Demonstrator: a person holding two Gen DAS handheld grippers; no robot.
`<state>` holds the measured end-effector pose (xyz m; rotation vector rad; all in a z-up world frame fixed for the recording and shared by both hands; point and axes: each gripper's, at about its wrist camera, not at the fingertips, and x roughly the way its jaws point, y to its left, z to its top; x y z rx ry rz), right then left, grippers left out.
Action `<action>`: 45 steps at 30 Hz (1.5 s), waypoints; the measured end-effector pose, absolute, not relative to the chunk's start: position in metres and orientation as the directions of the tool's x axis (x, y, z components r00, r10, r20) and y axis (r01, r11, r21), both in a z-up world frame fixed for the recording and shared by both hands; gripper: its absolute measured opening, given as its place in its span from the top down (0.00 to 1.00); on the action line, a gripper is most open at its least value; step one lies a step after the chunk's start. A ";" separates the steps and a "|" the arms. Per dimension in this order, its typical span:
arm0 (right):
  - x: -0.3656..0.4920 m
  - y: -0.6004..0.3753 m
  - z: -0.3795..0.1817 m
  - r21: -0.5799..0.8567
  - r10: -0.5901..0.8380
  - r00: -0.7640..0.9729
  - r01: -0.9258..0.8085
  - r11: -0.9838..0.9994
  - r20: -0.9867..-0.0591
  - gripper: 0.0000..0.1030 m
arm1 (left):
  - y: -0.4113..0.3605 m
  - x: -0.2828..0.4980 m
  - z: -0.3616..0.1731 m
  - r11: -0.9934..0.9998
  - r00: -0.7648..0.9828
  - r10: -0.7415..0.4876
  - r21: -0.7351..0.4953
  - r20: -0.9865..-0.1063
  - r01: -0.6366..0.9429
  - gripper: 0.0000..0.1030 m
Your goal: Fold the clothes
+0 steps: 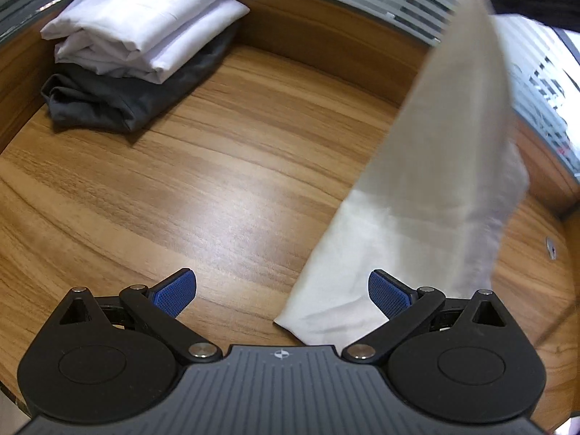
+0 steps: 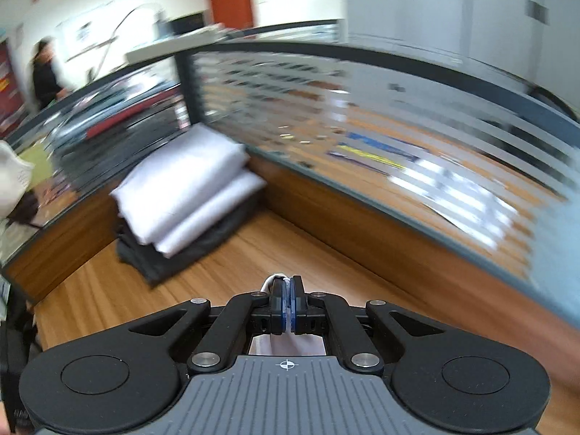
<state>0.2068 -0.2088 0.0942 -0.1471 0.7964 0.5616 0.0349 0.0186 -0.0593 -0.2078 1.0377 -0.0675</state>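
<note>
While the right gripper (image 2: 289, 302) is clenching a white garment (image 1: 427, 199) and hanging it diagonally above the worktop (image 1: 217, 181), the left gripper (image 1: 282, 291) is hovering released just left of its lower corner.

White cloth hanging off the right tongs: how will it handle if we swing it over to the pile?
Likely floppy: the white cloth drapes in a long limp strip, its lower end trailing on the wooden table. Probably light, since the right tongs carry it by a thin pinched edge. It may sway and drag.
</note>
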 end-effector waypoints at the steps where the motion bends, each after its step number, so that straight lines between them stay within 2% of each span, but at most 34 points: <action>1: 0.216 -0.195 0.091 0.076 0.431 0.546 -0.554 0.829 -0.719 0.96 | 0.021 0.035 -0.057 0.977 0.511 -0.154 -0.208 -0.846 -0.050 0.01; 7: 0.250 -0.132 0.047 0.051 0.421 0.441 -0.640 0.767 -0.792 0.93 | 0.032 0.034 -0.051 0.971 0.507 -0.163 -0.228 -0.846 -0.068 0.01; 8: 0.252 -0.128 0.039 0.049 0.415 0.423 -0.650 0.758 -0.806 0.90 | 0.032 0.035 -0.052 0.971 0.500 -0.168 -0.231 -0.849 -0.067 0.01; 9: 0.254 -0.125 0.033 0.050 0.408 0.407 -0.656 0.753 -0.817 0.82 | 0.032 0.036 -0.053 0.970 0.494 -0.173 -0.234 -0.852 -0.065 0.01; 11: 0.254 -0.127 0.023 0.058 0.398 0.383 -0.655 0.753 -0.834 0.78 | 0.028 0.039 -0.055 0.968 0.479 -0.190 -0.245 -0.857 -0.053 0.01; 20: 0.239 -0.170 -0.007 0.076 0.331 0.307 -0.620 0.781 -0.892 0.77 | -0.009 0.054 -0.073 0.962 0.411 -0.267 -0.267 -0.871 0.058 0.01; 27: 0.200 -0.207 -0.029 0.120 0.322 0.253 -0.586 0.801 -0.913 0.77 | -0.043 0.065 -0.097 0.960 0.338 -0.278 -0.255 -0.899 0.111 0.01; 28: 0.194 -0.210 -0.033 0.126 0.320 0.244 -0.582 0.804 -0.915 0.76 | -0.045 0.066 -0.102 0.961 0.325 -0.275 -0.251 -0.905 0.115 0.04; 30: 0.180 -0.217 -0.043 0.133 0.314 0.230 -0.571 0.810 -0.921 0.74 | -0.049 0.067 -0.110 0.962 0.297 -0.269 -0.243 -0.916 0.120 0.19; 32: 0.166 -0.221 -0.057 0.129 0.298 0.224 -0.558 0.820 -0.928 0.65 | -0.047 0.067 -0.115 0.963 0.280 -0.267 -0.246 -0.922 0.110 0.46; 33: 0.160 -0.223 -0.063 0.125 0.289 0.223 -0.548 0.827 -0.931 0.59 | -0.044 0.067 -0.115 0.963 0.280 -0.270 -0.253 -0.921 0.098 0.55; 34: 0.155 -0.225 -0.068 0.123 0.281 0.220 -0.540 0.833 -0.934 0.57 | -0.041 0.066 -0.116 0.962 0.280 -0.274 -0.260 -0.920 0.086 0.74; 35: 0.150 -0.226 -0.074 0.119 0.273 0.219 -0.533 0.837 -0.937 0.56 | -0.037 0.066 -0.116 0.961 0.280 -0.277 -0.267 -0.919 0.074 0.82; 38: 0.138 -0.226 -0.090 0.095 0.246 0.223 -0.527 0.845 -0.943 0.48 | -0.022 0.066 -0.108 0.971 0.323 -0.237 -0.236 -0.916 0.044 0.87; 45: 0.115 -0.238 -0.107 -0.001 0.158 0.235 -0.561 0.828 -0.959 0.49 | 0.027 0.088 -0.094 0.992 0.403 -0.083 -0.115 -0.911 -0.057 0.92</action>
